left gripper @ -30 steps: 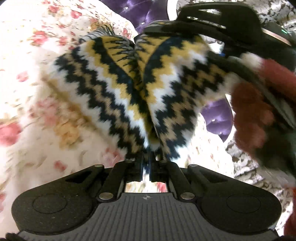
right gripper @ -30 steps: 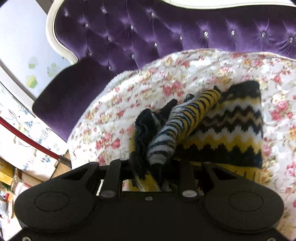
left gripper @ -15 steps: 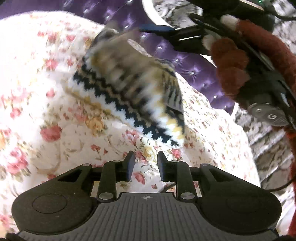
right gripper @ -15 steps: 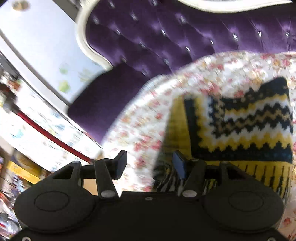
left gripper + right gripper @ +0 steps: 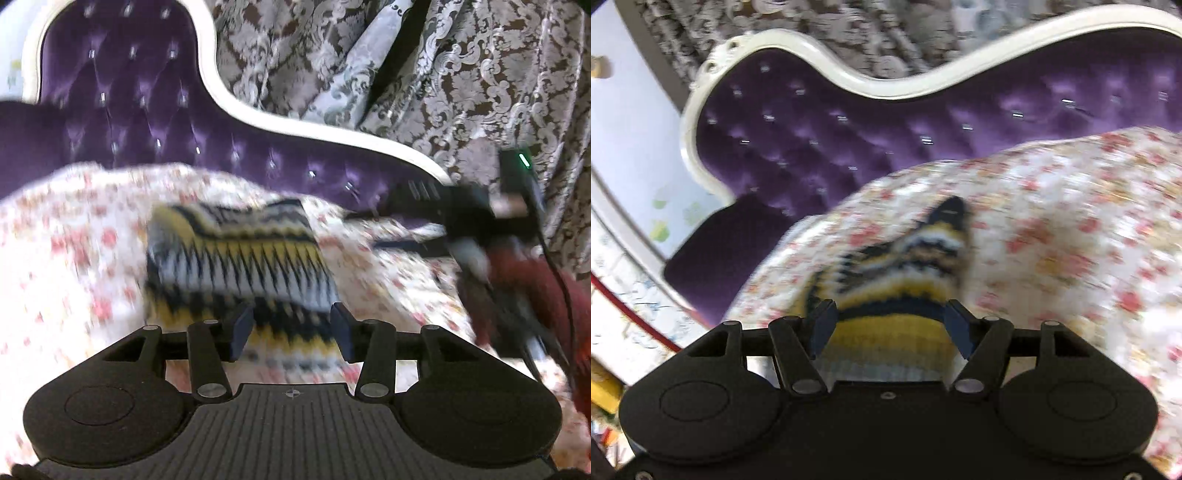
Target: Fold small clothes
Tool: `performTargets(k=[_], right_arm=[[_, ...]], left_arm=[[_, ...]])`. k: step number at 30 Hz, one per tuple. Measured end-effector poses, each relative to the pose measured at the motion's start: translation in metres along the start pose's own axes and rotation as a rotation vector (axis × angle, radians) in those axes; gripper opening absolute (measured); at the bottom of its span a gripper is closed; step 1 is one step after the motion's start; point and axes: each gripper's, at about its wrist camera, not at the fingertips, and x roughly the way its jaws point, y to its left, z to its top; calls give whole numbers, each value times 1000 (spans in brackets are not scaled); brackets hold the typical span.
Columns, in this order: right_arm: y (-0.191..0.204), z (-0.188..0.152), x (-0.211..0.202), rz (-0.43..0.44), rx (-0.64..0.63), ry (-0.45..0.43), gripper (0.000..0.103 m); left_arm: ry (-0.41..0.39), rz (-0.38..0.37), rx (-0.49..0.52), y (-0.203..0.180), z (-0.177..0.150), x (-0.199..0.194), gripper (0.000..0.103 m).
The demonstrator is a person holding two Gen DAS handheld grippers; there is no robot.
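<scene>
on the far left of the left wrist view, the purple tufted sofa back (image 5: 122, 122) with its white frame rises behind a floral cover (image 5: 70, 258). on that cover lies the zigzag knit garment (image 5: 240, 258), yellow, black and white, folded into a compact block, a little blurred. the left gripper (image 5: 291, 330) sits just in front of it, its jaws having just been opening; they stand apart and released, with nothing pinched between the fingers (image 5: 240, 328), only the near edge of the knit seen past them. further right, patterned grey and brown curtains (image 5: 461, 74) hang behind, and the right gripper (image 5: 410, 218) reaches in from the right edge, borne by a hand in a dark red fuzzy sleeve (image 5: 532, 280).

in the right wrist view the same garment (image 5: 897, 266) lies on the cover (image 5: 1071, 221). the right gripper's (image 5: 892, 330) jaws have just been opening too and stand wide, unclamped, the yellow band of the knit showing between them without the pads pressing it.
</scene>
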Motion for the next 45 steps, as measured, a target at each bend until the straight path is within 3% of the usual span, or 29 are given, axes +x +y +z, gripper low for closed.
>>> performTargets(k=[2,6,8,10,15,22,25,28,30,35,41,45], right_arm=[[-5,-7,-2,-27,-13,0,69],[-6,-16,-1,-53,-45,1,78],[-6,-18,0,-60,-61,1,81],[-5,-18,6,-56,-72,5,94],[-5,-14,19,-47,-84,-5,103],[-6,5,55,-79,-73,0,103],[-10,4,75,-123,-97,26,103],[-14,-2,94,-142,-121,63,103],[-15,-6,104,-148,-133,81,103],[-12,-10,109,-141,-175,72,103],[-16,-5,115,-89,-162,69,103],[-19,-2,117,-19,-130,74,103]], left_arm=[[-15,24,16,1,12,11,46],[-18,77,44,7,26,33,68],[-10,108,53,11,30,43,73],[6,125,59,15,32,53,74],[18,177,53,29,39,67,78],[105,248,97,46,33,94,78],[133,262,94,54,25,99,85],[162,229,18,67,20,101,88],[170,228,-3,73,16,101,97],[210,168,-86,88,12,103,103],[273,114,-67,86,19,107,102],[313,-12,-124,85,22,113,100]])
